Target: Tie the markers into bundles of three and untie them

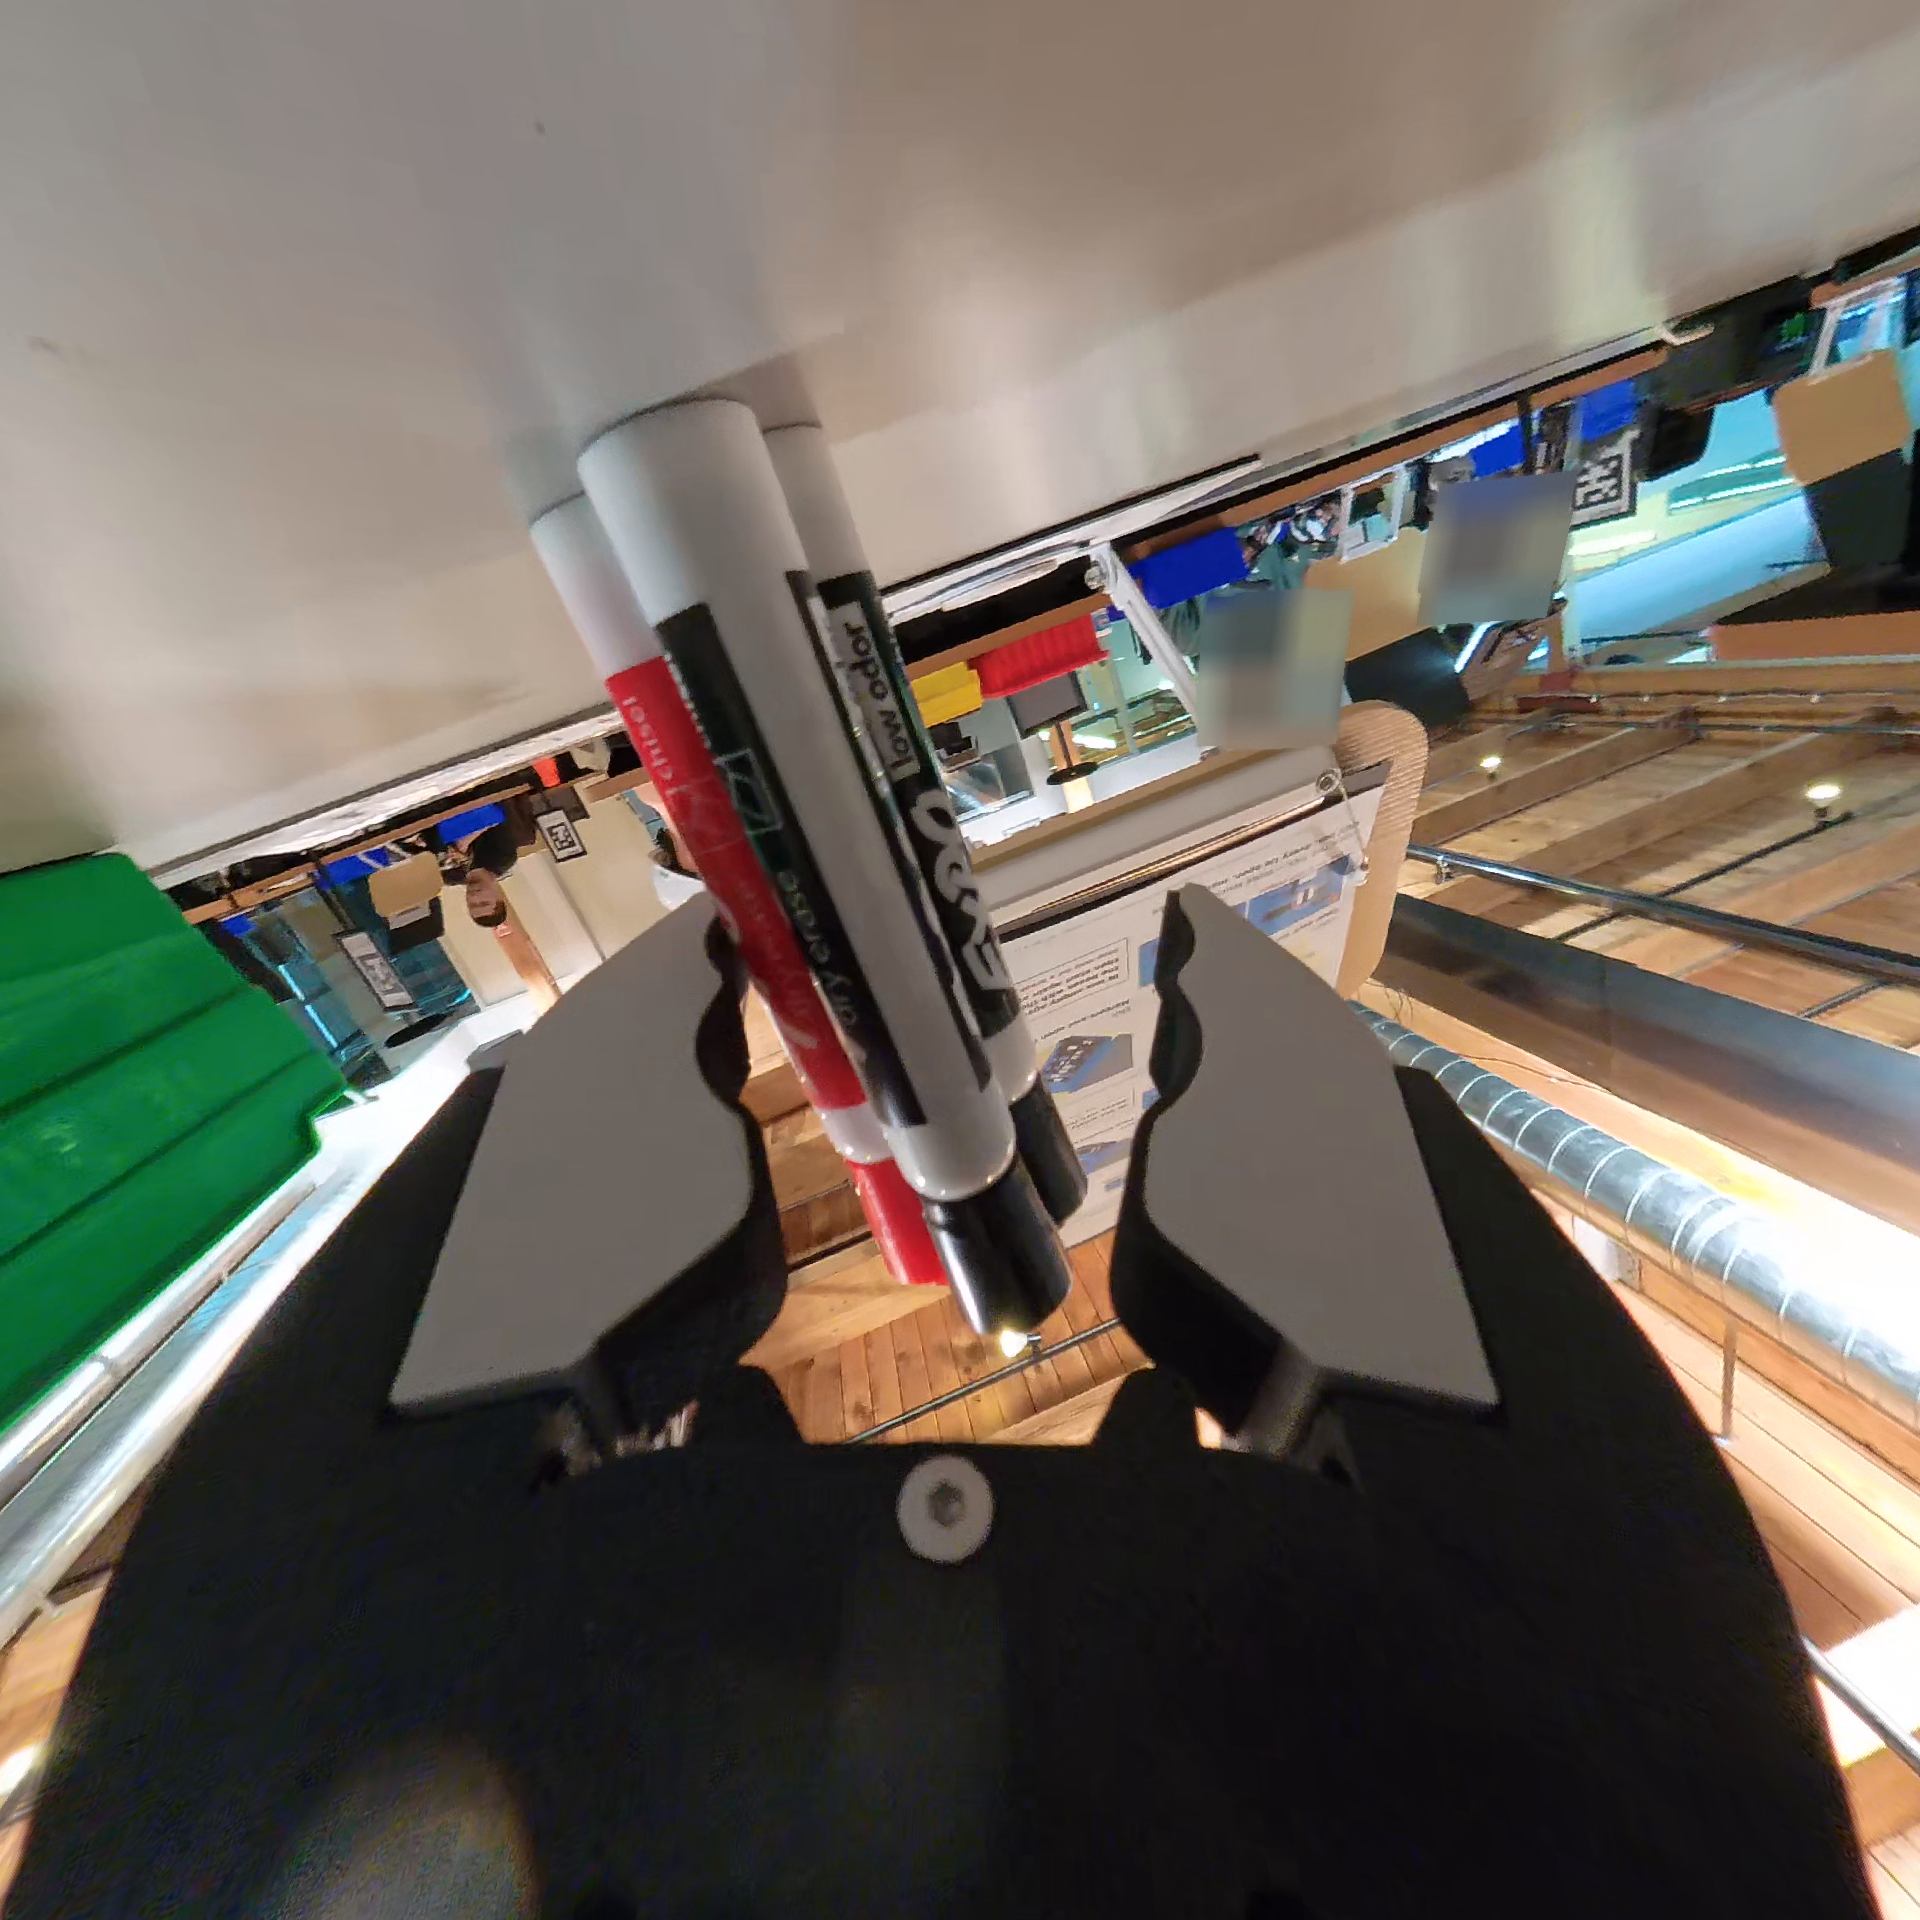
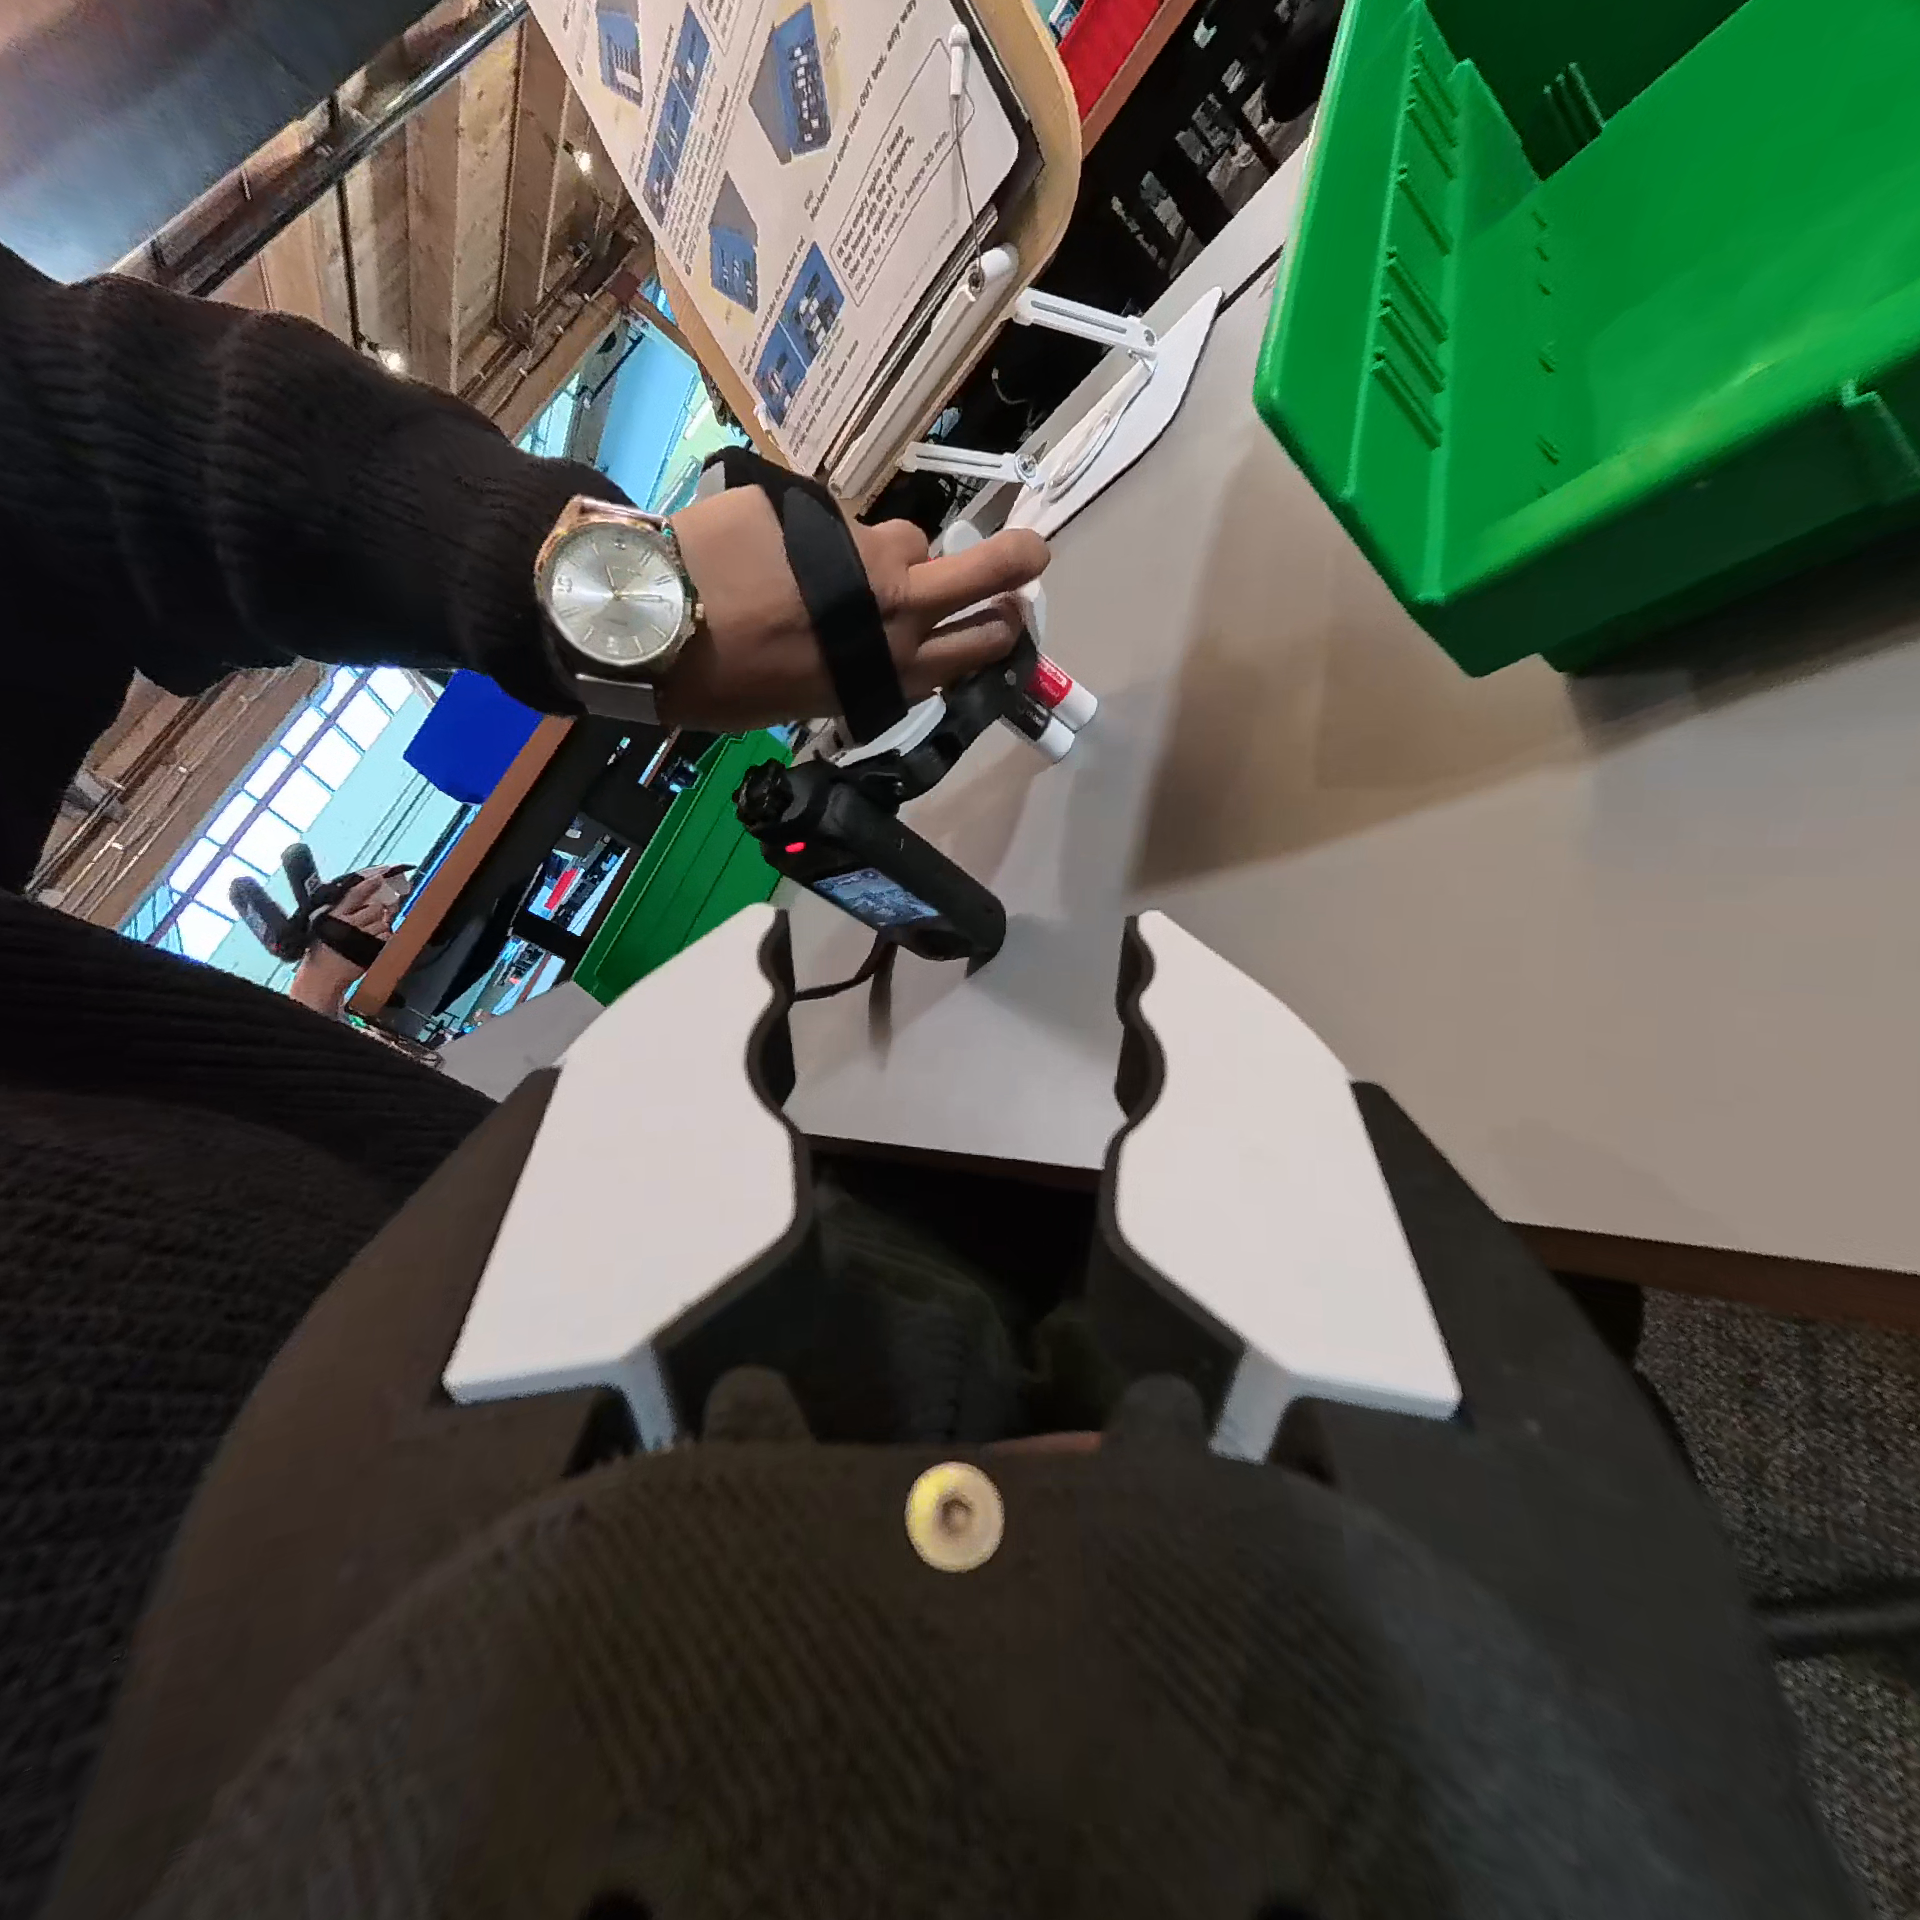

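Three markers (image 1: 831, 831), one red and two black with white barrels, stand bunched on end on the white table (image 1: 935, 208). No band shows around them. My left gripper (image 1: 945, 914) is open around the bunch. The red marker rests against the left finger (image 1: 623, 1091), and a gap separates the bunch from the right finger. In the right wrist view, a hand with a watch (image 2: 769, 623) holds the left gripper (image 2: 977, 707), and the markers' ends (image 2: 1055, 712) touch the table (image 2: 1455, 831). My right gripper (image 2: 951, 935) is open and empty at the table's front edge.
A green bin (image 2: 1610, 364) stands on the table to the right of the markers; it also shows in the left wrist view (image 1: 125, 1091). A poster board on a white stand (image 2: 831, 208) stands behind the markers. A black sleeve (image 2: 208, 468) crosses the left side.
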`<action>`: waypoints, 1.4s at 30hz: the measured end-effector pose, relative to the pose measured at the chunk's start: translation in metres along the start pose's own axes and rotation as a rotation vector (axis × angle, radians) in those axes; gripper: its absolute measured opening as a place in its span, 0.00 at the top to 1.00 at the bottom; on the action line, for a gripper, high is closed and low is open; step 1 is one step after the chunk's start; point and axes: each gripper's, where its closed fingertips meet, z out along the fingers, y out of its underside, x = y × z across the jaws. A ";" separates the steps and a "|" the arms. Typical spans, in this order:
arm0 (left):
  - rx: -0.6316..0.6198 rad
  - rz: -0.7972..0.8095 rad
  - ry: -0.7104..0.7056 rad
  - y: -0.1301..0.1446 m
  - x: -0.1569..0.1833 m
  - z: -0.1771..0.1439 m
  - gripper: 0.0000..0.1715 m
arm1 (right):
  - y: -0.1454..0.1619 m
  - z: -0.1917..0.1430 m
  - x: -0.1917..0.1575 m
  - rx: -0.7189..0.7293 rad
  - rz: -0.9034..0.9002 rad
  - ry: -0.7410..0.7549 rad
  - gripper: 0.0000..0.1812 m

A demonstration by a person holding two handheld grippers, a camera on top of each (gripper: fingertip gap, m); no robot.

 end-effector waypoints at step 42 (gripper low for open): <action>0.688 -0.501 0.468 -0.054 0.051 -0.007 0.74 | -0.005 -0.002 0.002 0.031 0.073 -0.053 0.67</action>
